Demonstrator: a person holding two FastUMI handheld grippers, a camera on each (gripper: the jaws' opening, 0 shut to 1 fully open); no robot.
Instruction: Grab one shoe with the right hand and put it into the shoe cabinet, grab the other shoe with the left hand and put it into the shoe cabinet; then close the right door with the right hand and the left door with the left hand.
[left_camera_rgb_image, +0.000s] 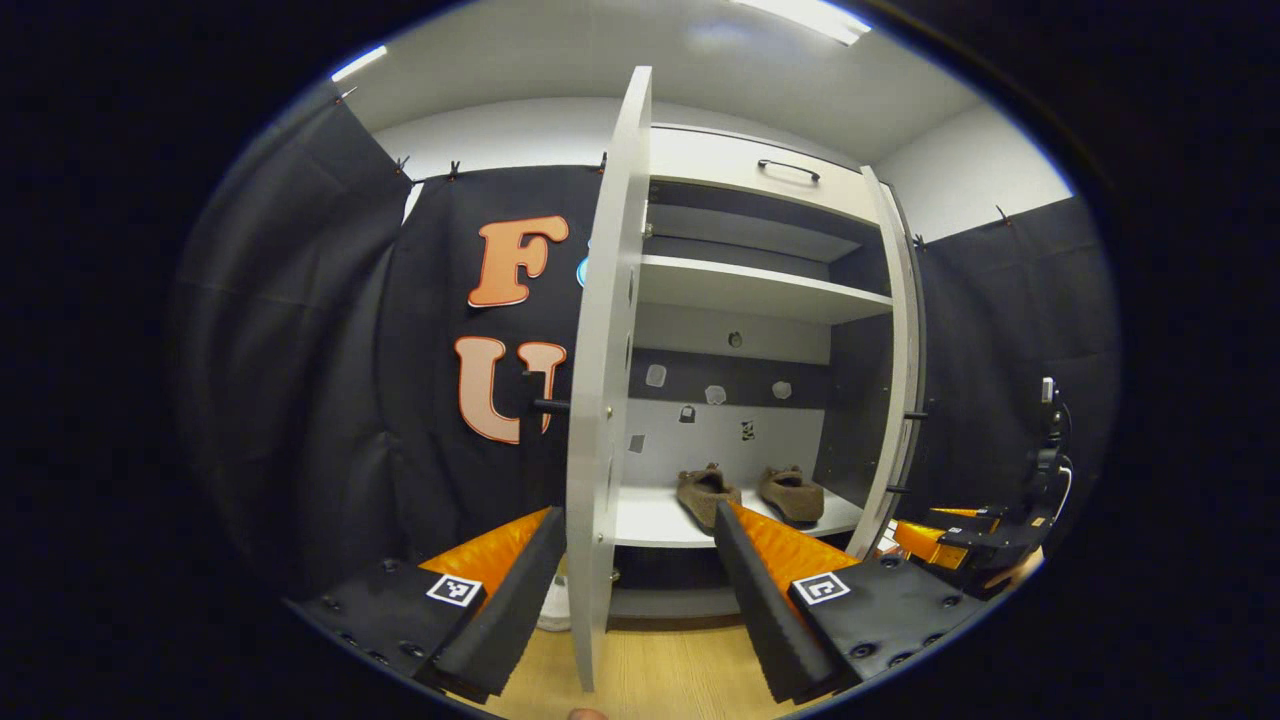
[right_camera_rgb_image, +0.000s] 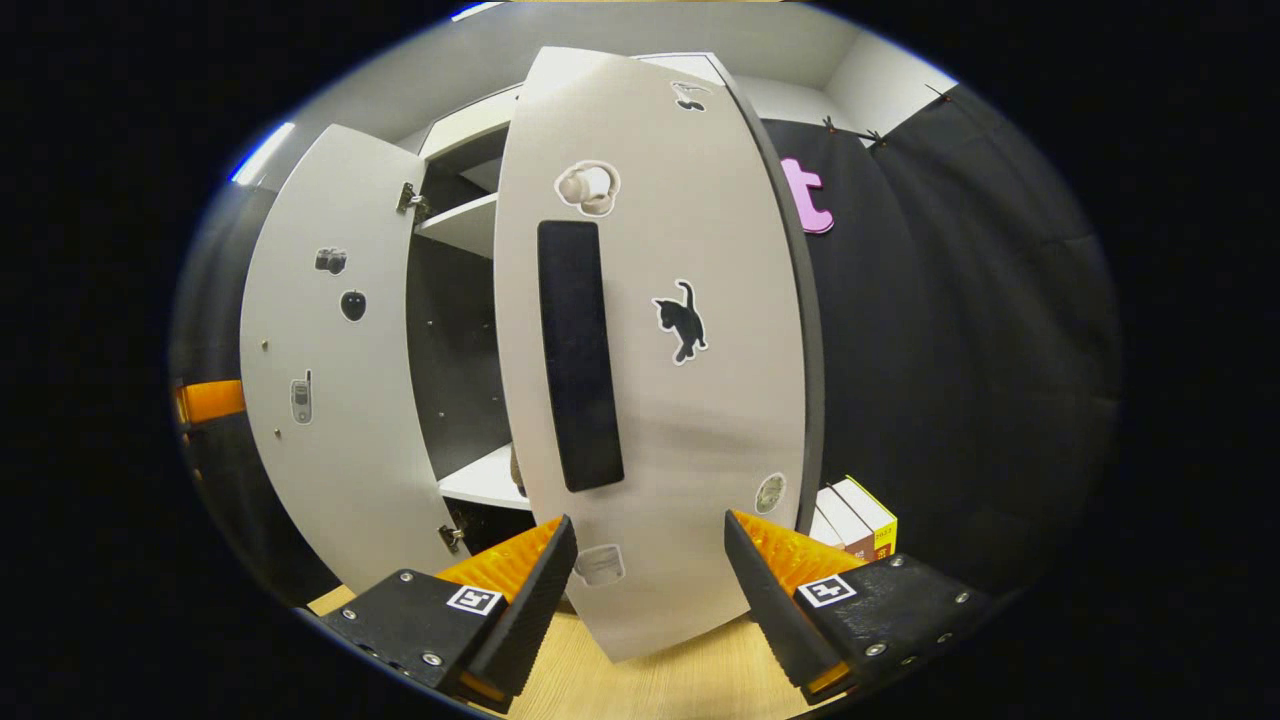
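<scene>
Two brown shoes (left_camera_rgb_image: 707, 492) (left_camera_rgb_image: 792, 494) lie side by side on the lower shelf (left_camera_rgb_image: 650, 520) of the white shoe cabinet. In the left gripper view the left door (left_camera_rgb_image: 603, 380) stands edge-on between the fingers of my open left gripper (left_camera_rgb_image: 640, 512). The right door (left_camera_rgb_image: 897, 400) hangs ajar, with my right gripper (left_camera_rgb_image: 960, 540) low beside it. In the right gripper view the right door (right_camera_rgb_image: 690, 420) shows its outer face, with a black handle strip (right_camera_rgb_image: 578, 355) and a cat sticker. My open right gripper (right_camera_rgb_image: 650, 522) sits close before its lower part.
A drawer with a black handle (left_camera_rgb_image: 788, 168) tops the cabinet, over an upper shelf (left_camera_rgb_image: 760, 290). The left door's inner face (right_camera_rgb_image: 320, 400) carries stickers. Boxed books (right_camera_rgb_image: 855, 515) stand right of the cabinet on the wooden floor (right_camera_rgb_image: 680, 680). Something white (left_camera_rgb_image: 555, 605) lies at the cabinet's foot.
</scene>
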